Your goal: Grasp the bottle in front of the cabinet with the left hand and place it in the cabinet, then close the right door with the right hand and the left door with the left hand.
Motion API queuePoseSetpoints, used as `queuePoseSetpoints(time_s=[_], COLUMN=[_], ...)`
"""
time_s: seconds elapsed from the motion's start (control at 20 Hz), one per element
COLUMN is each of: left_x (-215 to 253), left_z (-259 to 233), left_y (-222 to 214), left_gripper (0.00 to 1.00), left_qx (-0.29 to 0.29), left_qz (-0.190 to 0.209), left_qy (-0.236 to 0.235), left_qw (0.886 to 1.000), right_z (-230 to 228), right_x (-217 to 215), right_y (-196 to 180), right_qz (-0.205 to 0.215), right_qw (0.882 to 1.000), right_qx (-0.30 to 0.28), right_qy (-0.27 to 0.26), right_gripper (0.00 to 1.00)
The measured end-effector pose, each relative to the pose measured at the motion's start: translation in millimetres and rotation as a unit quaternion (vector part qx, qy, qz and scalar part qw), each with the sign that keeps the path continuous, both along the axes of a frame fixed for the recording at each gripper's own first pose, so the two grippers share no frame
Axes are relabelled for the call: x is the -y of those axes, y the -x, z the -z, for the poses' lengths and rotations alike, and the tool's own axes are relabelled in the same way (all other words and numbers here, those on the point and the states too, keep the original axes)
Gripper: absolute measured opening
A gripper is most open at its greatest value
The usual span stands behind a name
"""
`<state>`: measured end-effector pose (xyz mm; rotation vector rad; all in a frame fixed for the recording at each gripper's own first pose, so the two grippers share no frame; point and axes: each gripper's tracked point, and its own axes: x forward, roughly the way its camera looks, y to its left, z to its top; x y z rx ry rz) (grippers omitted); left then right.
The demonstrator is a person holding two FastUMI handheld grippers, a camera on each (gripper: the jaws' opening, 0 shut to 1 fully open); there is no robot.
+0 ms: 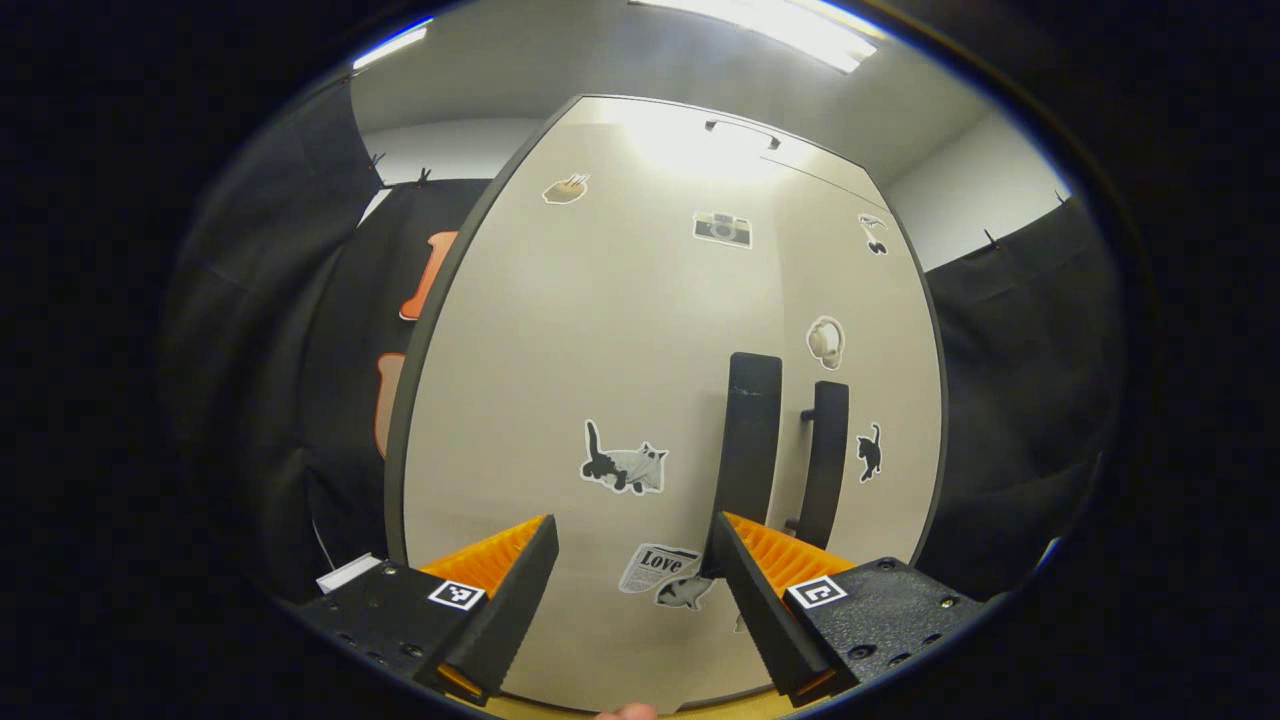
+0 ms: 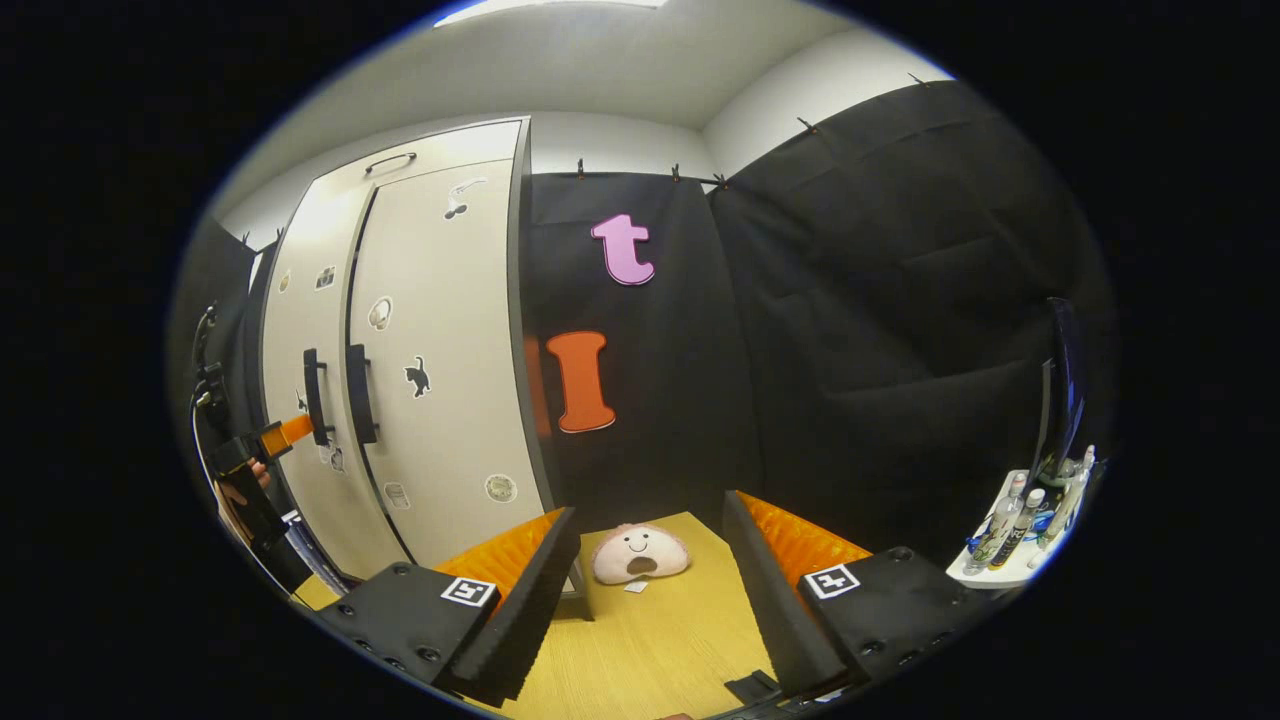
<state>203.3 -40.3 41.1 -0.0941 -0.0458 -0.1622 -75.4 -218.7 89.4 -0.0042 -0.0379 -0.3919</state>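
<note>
Beside the cabinet (image 2: 440,350), a plush toy (image 2: 640,552) on the table (image 2: 660,640)

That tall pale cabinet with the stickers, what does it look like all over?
The cabinet is tall and beige with dark edging and smooth, panel-like double doors. Both doors look shut or nearly so. Two dark vertical handles meet at the centre seam, with a smaller handle near the top. Stickers dot both doors: cats, a camera, a newspaper clipping. It stands on a yellow wooden surface. The left tongs, open, sit close before the left door.
</note>
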Motion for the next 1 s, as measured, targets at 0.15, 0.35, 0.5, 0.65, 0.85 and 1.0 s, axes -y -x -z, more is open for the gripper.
queuePoseSetpoints(time_s=[0.15,0.35,0.5,0.65,0.85,1.0], left_x=[-10,-32,-51,-71,-87,-84], left_z=[-9,-21,-27,-27,-23,-21], left_y=[13,48,76,110,159,193], left_gripper=[0.95,0.95,0.95,0.95,0.94,0.95], left_qx=[0.006,0.008,0.007,0.012,0.01,0.014], left_qz=[-0.007,-0.021,-0.038,-0.056,-0.08,-0.086], left_qy=[0.014,0.008,-0.002,-0.01,-0.05,-0.064], left_qw=[1.0,1.0,0.999,0.998,0.995,0.994], right_z=[0,3,9,10,21,31], right_x=[-15,-39,-64,-94,-129,-151], right_y=[-9,-26,-38,-47,-49,-45], right_qz=[-0.02,-0.055,-0.09,-0.129,-0.167,-0.188], right_qw=[1.0,0.998,0.996,0.992,0.986,0.982], right_qx=[-0.001,-0.008,-0.019,-0.019,-0.022,-0.024], right_qy=[-0.004,0.002,0.008,0.005,0.008,0.007], right_gripper=[0.96,0.96,0.95,0.96,0.95,0.96])
